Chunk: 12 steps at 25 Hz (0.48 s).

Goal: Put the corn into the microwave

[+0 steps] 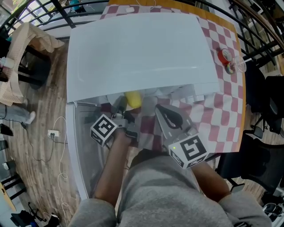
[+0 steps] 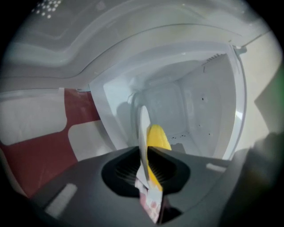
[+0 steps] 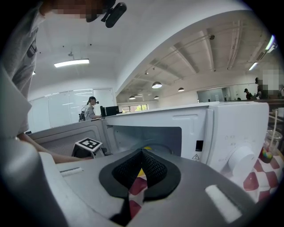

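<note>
The right gripper point(image 3: 142, 156) is empty, its fingers pressed together. The left gripper point(image 2: 146, 155) pinches the rim of a white plate point(image 2: 143, 128) that carries the corn point(image 2: 156, 138), right at the mouth of the open microwave point(image 2: 195, 102). Loading seems under way. The next move likely calls for sliding the plate in level, then letting go.

A red-and-white checked cloth point(image 1: 222, 111) covers the wooden table point(image 1: 177, 3). Near the table's far right edge a small red item point(image 1: 225, 56) lies on the cloth, just beside a clear cup point(image 1: 240, 65). On the plank floor point(image 1: 40, 150) off the left edge lie a white power strip point(image 1: 53, 133) and, farther off, a tan bag point(image 1: 22, 48). A black chair point(image 1: 262, 164) stands off the right edge. Far behind, a person point(image 3: 90, 109) is at a monitor.
</note>
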### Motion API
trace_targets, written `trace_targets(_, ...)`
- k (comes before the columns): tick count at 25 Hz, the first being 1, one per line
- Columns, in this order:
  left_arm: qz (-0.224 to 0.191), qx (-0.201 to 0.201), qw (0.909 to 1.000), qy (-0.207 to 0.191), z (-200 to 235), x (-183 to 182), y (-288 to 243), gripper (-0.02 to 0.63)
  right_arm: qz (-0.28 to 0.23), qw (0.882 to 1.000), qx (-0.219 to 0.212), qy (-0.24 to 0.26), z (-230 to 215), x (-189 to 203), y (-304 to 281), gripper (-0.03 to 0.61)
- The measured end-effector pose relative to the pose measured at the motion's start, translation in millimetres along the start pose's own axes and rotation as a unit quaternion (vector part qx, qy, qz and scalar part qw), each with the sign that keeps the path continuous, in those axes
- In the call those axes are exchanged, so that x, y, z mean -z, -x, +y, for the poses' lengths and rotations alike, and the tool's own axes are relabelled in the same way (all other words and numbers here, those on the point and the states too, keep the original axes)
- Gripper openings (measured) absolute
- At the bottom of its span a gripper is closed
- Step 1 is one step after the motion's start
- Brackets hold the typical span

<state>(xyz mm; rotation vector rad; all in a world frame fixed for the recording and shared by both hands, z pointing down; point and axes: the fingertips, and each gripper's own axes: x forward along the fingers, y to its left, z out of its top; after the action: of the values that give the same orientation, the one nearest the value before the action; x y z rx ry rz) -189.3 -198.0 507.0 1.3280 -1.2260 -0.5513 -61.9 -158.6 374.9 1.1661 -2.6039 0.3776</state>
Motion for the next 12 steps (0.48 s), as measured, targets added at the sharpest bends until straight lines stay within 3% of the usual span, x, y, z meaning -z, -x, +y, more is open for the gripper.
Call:
trace_targets(7, 0.026, -0.039, 0.997, -0.062, 6.0, -0.2, 2.3, 0.069, 0.0, 1.0, -0.003, 0.002, 0.8, -2.3, -0.7, -0.002)
trace_targets(12, 0.048, -0.042, 0.9919, -0.11, 5.7, 0.9, 1.9, 0.088, -0.002, 1.0, -0.004, 0.003, 0.6, -2.6, -1.0, -0.002)
